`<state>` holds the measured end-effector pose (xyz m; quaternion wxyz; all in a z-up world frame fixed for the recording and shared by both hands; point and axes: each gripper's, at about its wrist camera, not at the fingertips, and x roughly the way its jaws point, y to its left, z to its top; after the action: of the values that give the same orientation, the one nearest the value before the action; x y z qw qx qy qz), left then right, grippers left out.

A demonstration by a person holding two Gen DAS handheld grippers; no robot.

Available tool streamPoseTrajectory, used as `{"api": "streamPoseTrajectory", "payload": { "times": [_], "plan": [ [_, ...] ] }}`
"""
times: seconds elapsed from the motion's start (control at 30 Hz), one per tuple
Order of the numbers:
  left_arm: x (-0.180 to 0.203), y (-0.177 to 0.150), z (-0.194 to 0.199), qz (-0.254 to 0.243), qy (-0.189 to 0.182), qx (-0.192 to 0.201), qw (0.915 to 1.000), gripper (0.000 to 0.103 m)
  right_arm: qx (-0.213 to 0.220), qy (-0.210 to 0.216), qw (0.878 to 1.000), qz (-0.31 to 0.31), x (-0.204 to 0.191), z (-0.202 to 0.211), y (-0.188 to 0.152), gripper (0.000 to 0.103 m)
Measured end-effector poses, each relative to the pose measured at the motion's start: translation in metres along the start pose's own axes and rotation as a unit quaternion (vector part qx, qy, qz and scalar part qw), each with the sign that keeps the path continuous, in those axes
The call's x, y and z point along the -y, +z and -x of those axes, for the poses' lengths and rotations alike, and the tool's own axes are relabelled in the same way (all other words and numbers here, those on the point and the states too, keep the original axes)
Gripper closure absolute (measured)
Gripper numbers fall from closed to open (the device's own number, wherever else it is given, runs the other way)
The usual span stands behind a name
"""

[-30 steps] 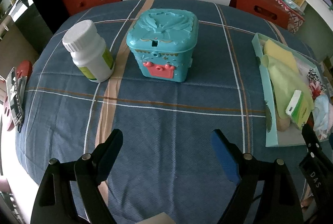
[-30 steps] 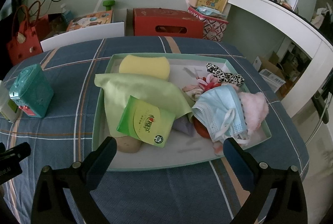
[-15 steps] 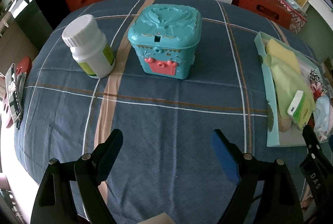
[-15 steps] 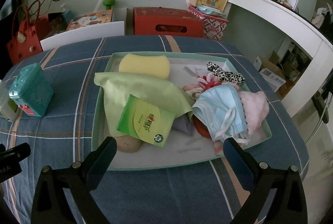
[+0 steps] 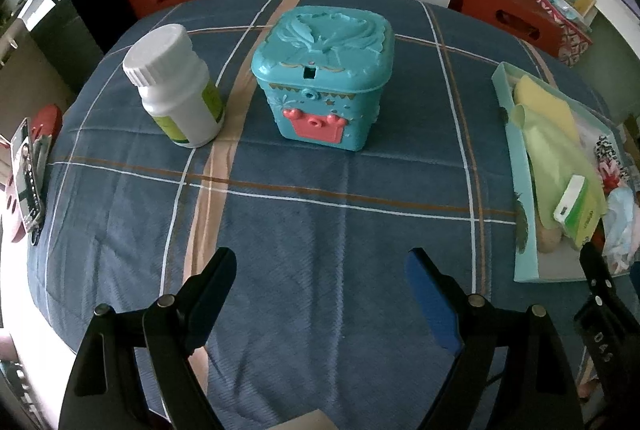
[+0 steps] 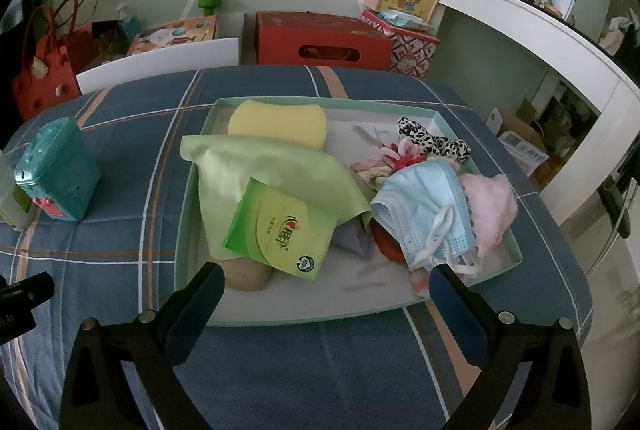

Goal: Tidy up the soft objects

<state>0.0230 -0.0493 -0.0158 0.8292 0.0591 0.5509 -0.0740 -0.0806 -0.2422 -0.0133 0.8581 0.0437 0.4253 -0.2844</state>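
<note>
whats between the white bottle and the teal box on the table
Nothing: only bare plaid tablecloth separates the white bottle from the teal box, clearest in the left wrist view.

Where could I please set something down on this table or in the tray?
Bare cloth lies between the teal box and the tray. Inside, only the near strip is free; the mask side is crowded.

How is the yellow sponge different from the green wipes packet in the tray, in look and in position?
The yellow sponge is a plain, thick, rounded block; the green wipes packet is flat and printed. The sponge lies at the tray's far end, the packet nearer the right gripper. The packet rests on the green cloth; the cloth's edge overlaps the sponge. Both lie inside the tray.
</note>
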Motion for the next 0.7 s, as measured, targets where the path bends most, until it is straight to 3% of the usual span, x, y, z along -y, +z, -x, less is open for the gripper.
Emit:
{"api": "streamPoseTrajectory", "payload": {
  "times": [0.7],
  "plan": [
    [-0.0070, 0.0027, 0.0035, 0.017, 0.008, 0.007, 0.9998, 0.016, -0.001, -0.001, 1.000, 0.003, -0.0003, -0.0013, -0.0010, 0.000]
  ]
}}
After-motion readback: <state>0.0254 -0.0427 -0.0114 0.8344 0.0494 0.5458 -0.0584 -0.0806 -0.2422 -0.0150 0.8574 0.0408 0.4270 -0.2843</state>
